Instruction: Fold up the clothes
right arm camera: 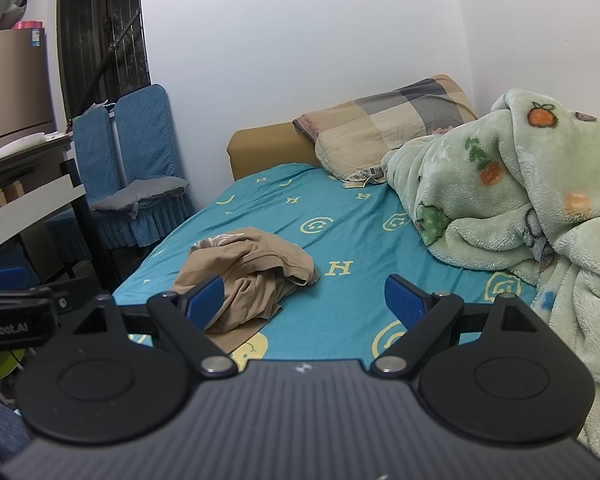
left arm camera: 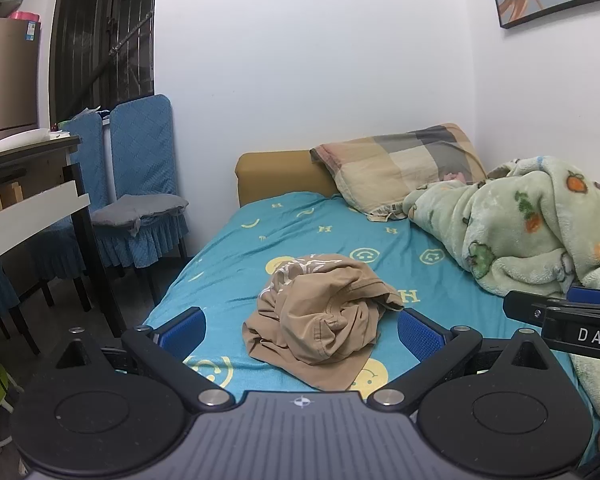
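A crumpled tan garment [left arm camera: 320,312] is seen on the bed [left arm camera: 236,268], untouched, while the left gripper [left arm camera: 300,326] and right gripper [right arm camera: 305,300] are held wide open and empty.

Our two matching hand-held claws, black with blue pads

We see the left claw [left arm camera: 300,330] and right claw [right arm camera: 305,300] built alike: a ribbed dark-grey body with a small round crosshair mark, two black round discs, black link arms on silver screws, and ridged blue pads [left arm camera: 418,334]. White lettering runs along the black side of each claw where it shows in the other's view.
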